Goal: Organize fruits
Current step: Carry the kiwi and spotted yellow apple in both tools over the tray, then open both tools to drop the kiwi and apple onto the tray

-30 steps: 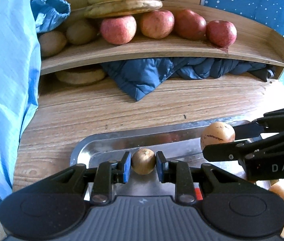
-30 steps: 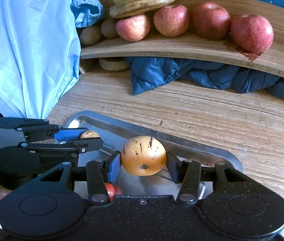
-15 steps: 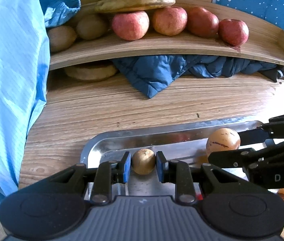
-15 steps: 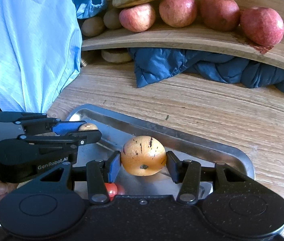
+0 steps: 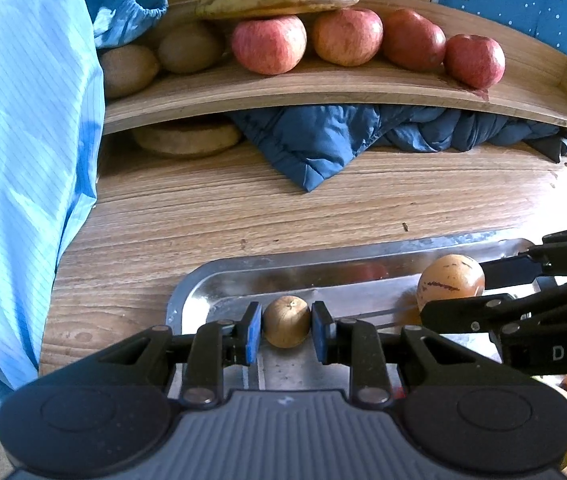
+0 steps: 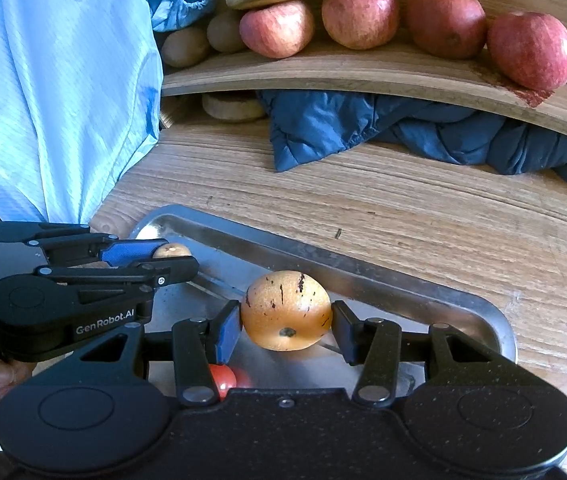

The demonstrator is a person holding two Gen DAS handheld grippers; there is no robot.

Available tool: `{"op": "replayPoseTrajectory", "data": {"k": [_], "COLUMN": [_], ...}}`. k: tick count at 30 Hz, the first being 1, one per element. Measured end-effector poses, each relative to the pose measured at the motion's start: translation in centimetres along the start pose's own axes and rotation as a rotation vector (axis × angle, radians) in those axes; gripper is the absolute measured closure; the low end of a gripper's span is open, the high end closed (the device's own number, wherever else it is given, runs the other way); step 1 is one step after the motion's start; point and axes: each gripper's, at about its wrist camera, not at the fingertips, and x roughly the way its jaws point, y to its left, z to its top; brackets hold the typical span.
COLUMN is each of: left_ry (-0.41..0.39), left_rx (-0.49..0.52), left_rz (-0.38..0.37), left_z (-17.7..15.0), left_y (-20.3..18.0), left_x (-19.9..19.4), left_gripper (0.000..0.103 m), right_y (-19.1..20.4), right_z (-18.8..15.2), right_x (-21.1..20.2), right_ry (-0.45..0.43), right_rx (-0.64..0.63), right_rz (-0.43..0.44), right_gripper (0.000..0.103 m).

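above the steel tray, the left gripper clamps a small brown fruit; beside it, the right gripper clamps a speckled yellow-orange fruit.

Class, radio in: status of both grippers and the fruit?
Left gripper shut on small brown fruit. Right gripper shut on speckled yellow fruit. Both over steel tray. Nothing blocking.
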Motion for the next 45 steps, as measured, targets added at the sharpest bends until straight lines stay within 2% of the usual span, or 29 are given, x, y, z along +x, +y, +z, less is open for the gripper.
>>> {"op": "replayPoseTrajectory", "data": {"k": [23, 42, 45], "left_ry": [0.009, -0.035, -0.046], "left_rx": [0.005, -0.025, -0.031], "left_rz": [0.005, 0.03, 0.038], "left_z": [0.1, 0.3, 0.6], "left_y": [0.2, 0.5, 0.6], "left_x": [0.4, -0.8, -1.0], "left_gripper": [0.073, 0.034, 0.025], "right_y": [-0.2, 0.1, 0.2], "right_z": [0.0, -0.1, -0.1], "right_x": [-0.4, -1.2, -1.5], "right_ry": [-0.009, -0.027, -0.037], "right_rx": [0.019, 0.011, 0.01], "right_rz": [-0.01, -0.023, -0.026], "right_gripper": [0.051, 0.031, 0.025]}}
